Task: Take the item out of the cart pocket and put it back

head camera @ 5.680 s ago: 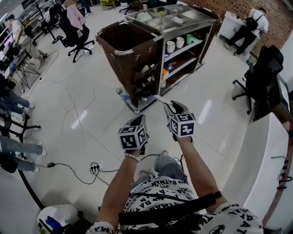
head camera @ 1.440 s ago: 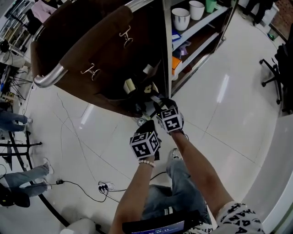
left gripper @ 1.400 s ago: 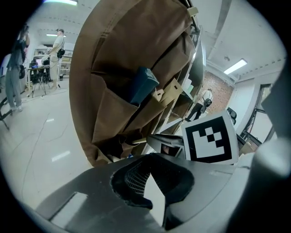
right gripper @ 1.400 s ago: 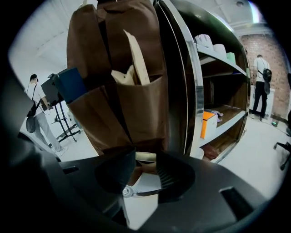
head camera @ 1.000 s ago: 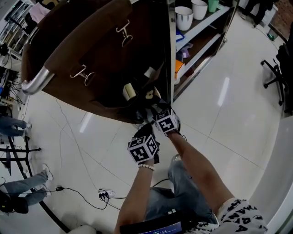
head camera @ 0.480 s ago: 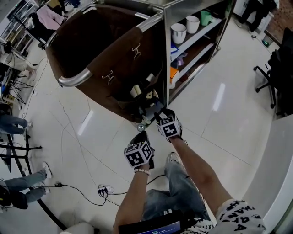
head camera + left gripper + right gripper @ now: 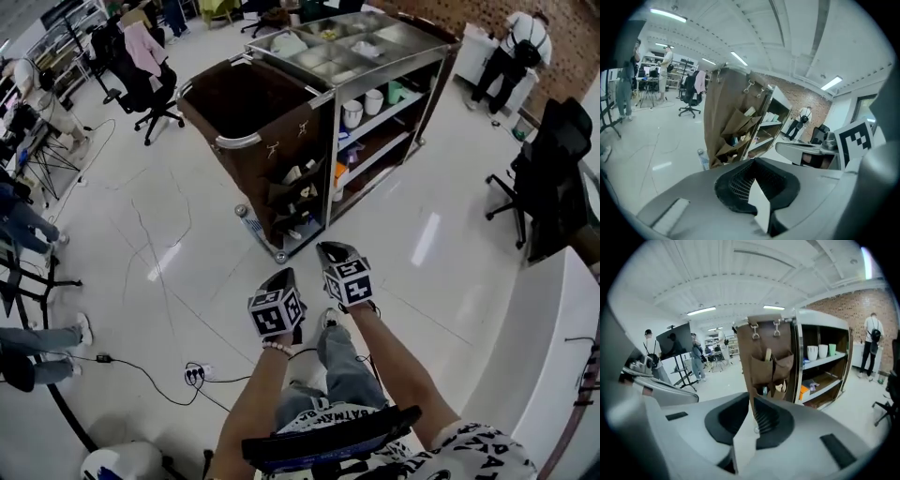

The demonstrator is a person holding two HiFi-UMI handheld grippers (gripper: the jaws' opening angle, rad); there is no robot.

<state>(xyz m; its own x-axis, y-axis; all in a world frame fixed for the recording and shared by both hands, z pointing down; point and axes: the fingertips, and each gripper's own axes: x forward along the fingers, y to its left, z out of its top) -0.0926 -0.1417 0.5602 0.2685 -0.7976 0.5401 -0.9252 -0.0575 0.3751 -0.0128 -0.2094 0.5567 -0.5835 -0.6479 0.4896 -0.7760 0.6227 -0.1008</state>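
Cart (image 7: 330,89) pockets (image 7: 298,190) face both grippers: left gripper (image 7: 287,275) jaws together, right gripper (image 7: 329,249) just closed on nothing.

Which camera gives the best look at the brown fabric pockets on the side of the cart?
The right gripper view: it faces the brown fabric pockets squarely, with items poking out. The left gripper view shows them at a slant; the head view shows them small, from above.

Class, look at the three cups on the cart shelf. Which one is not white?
The green cup, farthest from the brown bag; the other two cups are white.
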